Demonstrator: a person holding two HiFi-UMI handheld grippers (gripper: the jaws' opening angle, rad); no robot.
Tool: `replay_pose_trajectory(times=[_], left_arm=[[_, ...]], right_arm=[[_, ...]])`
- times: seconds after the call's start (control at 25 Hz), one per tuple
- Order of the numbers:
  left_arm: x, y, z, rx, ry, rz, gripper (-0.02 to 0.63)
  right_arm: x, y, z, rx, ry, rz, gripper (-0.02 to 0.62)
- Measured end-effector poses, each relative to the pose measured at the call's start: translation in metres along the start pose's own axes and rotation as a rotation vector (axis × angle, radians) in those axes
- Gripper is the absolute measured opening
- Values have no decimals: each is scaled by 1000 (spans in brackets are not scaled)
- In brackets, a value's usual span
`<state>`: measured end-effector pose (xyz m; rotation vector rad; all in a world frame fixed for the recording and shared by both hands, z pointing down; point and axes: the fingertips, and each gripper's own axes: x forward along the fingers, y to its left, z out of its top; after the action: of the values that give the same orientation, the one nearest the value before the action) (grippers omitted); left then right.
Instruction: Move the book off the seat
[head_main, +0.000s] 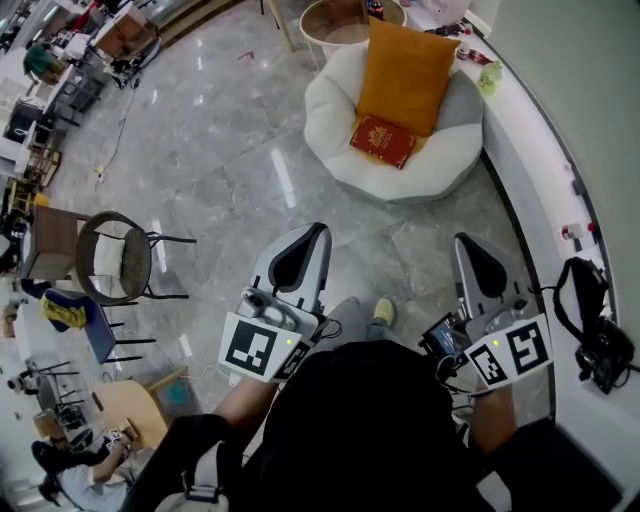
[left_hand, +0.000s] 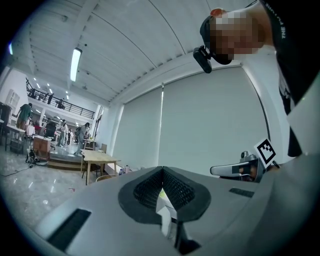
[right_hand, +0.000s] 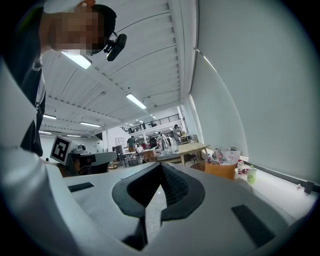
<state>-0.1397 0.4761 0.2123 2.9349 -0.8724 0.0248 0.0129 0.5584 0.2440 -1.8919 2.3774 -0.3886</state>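
Note:
A red book (head_main: 382, 140) lies on a white round beanbag seat (head_main: 345, 110), in front of an orange cushion (head_main: 405, 72) that leans on the seat's back. My left gripper (head_main: 312, 238) and right gripper (head_main: 464, 244) are both held close to the person's body, well short of the seat, across the grey marble floor. Both are shut with nothing between the jaws. In the left gripper view the left gripper (left_hand: 162, 173) has its pads (left_hand: 175, 189) pressed together. The right gripper (right_hand: 160, 169) looks the same in its own view. The book is hidden in both gripper views.
A round-seated metal chair (head_main: 122, 256) stands at the left, with a blue chair (head_main: 92, 330) below it. A small wooden table (head_main: 345, 18) sits behind the seat. A white ledge (head_main: 530, 150) runs along the right with a green bottle (head_main: 490, 76) and a black bag (head_main: 592, 325).

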Motion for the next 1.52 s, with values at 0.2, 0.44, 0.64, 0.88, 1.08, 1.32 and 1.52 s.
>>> replay_pose_trajectory(times=[0.2,0.44,0.64,0.88,1.08,1.32,1.52], left_arm=[[5,2,0,11,3,-11,12],[12,13,-3,0,5,-17,12],[28,32,-2,-35,-14,-32,12],[50,74,-7,-41,2,-32,11],[71,116,-4,-44,-10,-35,12],[99,155,6,-53,-43,-49,11],[111,187,9,-61,-26,-48,12]], right_arm=[[2,-5,-1,11,-5,-10,12],[15,-8,-2,23,-1,-22,12],[39,-12,-4,22,15,-28,12],[87,-17,1,-9,38,-32,12],[131,-21,8,-37,51,-38,12],[178,-30,22,-76,63,-47,12],[210,-27,28,-99,68,-54,12]])
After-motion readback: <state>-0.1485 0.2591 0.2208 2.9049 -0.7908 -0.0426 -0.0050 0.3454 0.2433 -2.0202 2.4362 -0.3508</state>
